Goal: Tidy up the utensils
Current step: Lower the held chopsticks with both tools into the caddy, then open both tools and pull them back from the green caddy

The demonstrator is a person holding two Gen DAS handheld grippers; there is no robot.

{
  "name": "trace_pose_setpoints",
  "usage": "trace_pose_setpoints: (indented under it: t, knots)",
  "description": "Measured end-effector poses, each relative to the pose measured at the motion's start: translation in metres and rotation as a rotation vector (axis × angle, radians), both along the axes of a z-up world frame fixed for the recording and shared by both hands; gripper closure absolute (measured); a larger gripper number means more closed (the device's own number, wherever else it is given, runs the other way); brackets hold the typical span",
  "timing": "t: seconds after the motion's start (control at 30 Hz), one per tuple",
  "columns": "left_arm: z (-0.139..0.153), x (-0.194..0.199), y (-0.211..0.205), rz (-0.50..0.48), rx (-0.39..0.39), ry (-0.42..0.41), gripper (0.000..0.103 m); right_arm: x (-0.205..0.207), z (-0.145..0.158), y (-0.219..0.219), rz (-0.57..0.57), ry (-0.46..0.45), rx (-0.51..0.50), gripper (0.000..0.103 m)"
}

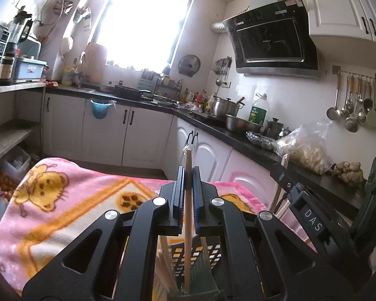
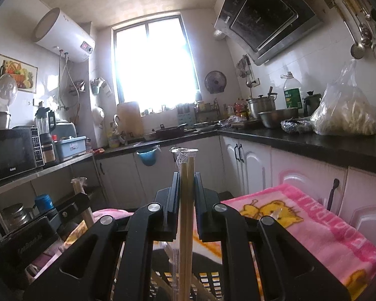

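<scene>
Left tongs (image 1: 187,175) pressed together on a single wooden chopstick (image 1: 187,225), held upright, its lower end down inside a dark slotted utensil basket (image 1: 208,255) directly beneath. Right tongs (image 2: 186,183) likewise pinching a pair of chopsticks (image 2: 186,225) side by side and upright, string-tied top ends poking above the fingertips, lower ends dropping toward the same perforated basket (image 2: 208,279). Each device visible at the edge of the other's view, close alongside. Under and around the basket, a pink cartoon-bear blanket (image 1: 62,200). Beyond, white cabinet doors (image 1: 143,138) below a black counter (image 1: 238,135) carrying a clear bag of pale food (image 1: 305,150), a steel bowl (image 1: 240,124), a lidded pot (image 1: 225,105) and an oil bottle (image 1: 259,110). Ladles (image 1: 351,105) hanging on a wall rail. Range hood (image 1: 270,37) above; bright window (image 1: 143,22) at the far wall.
</scene>
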State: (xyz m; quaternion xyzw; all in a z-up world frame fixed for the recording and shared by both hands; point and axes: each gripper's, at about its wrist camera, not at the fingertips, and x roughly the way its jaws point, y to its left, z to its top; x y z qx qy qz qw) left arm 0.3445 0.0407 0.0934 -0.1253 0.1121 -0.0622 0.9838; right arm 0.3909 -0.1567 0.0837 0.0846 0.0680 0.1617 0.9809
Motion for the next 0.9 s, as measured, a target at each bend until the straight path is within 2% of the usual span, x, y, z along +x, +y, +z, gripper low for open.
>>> trace_pose_setpoints:
  t: [0.7,0.77,0.9]
  knots:
    - [-0.016,-0.012,-0.001,-0.016,0.005,0.049,0.102,-0.040,-0.014,-0.024,0.058,0.029,-0.010,0.088]
    - [-0.016,-0.013,-0.001,-0.017,0.002,0.051,0.101,-0.043,-0.013,-0.025,0.061,0.031,-0.011,0.083]
    - [-0.016,-0.017,-0.002,-0.014,0.007,0.056,0.098,-0.049,-0.012,-0.027,0.066,0.032,-0.009,0.081]
